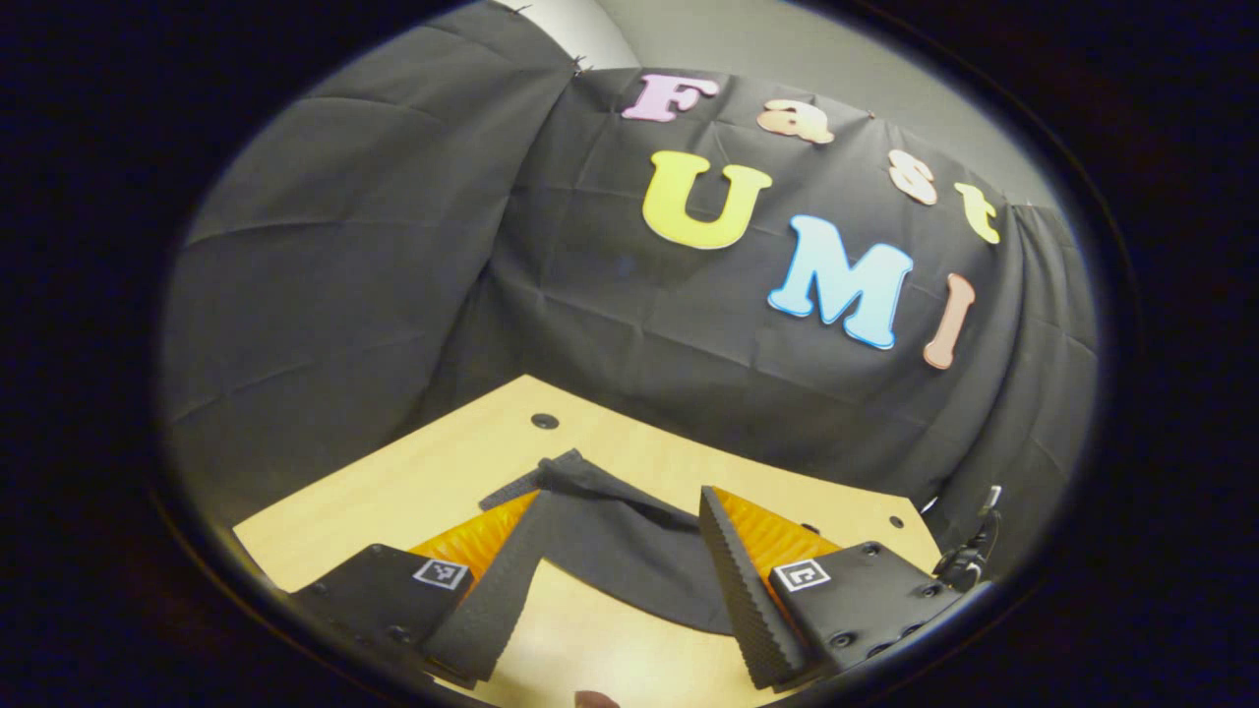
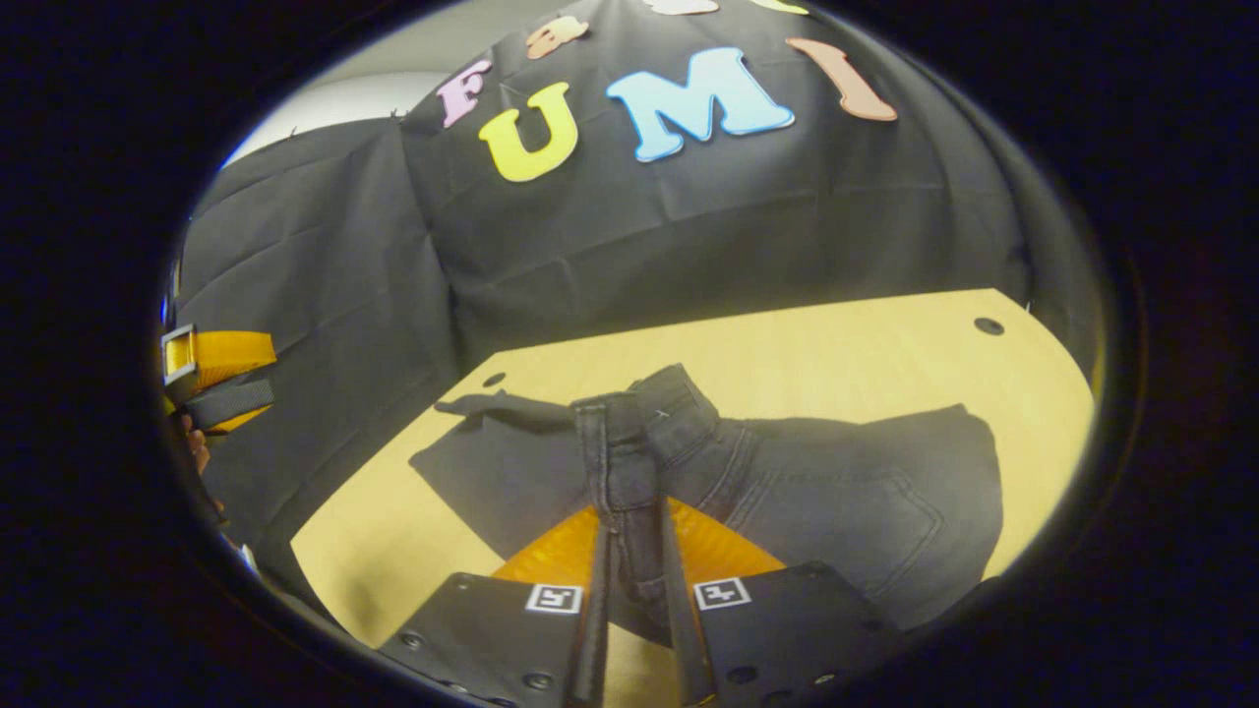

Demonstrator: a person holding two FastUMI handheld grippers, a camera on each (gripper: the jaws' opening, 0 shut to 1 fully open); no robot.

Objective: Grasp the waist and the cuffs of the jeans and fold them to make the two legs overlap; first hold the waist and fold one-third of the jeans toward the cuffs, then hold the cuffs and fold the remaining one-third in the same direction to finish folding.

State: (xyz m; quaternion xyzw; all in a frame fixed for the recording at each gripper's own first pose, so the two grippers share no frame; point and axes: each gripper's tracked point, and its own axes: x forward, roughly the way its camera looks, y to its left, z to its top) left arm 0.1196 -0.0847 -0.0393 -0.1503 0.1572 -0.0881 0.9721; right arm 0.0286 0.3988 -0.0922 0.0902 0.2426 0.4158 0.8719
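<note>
Dark grey jeans (image 2: 846, 492) lie across the wooden table (image 2: 836, 334), their pocket side to the right in the right gripper view. My right gripper (image 2: 632, 516) is shut on a stitched band of the jeans, which rises in a ridge between the fingers. In the left gripper view, a corner of the jeans (image 1: 610, 551) lies on the table (image 1: 443, 462). My left gripper (image 1: 620, 501) stands open there, one finger on each side of the cloth. Whether it touches the cloth I cannot tell. It also appears at the far left as the left gripper (image 2: 216, 369), held by a hand.
The booth's black cloth wall (image 1: 393, 246) hangs close behind the table. Small dark holes (image 1: 544, 421) mark the tabletop near its corners. Bare wood shows beyond the jeans toward the far right corner (image 2: 989, 324).
</note>
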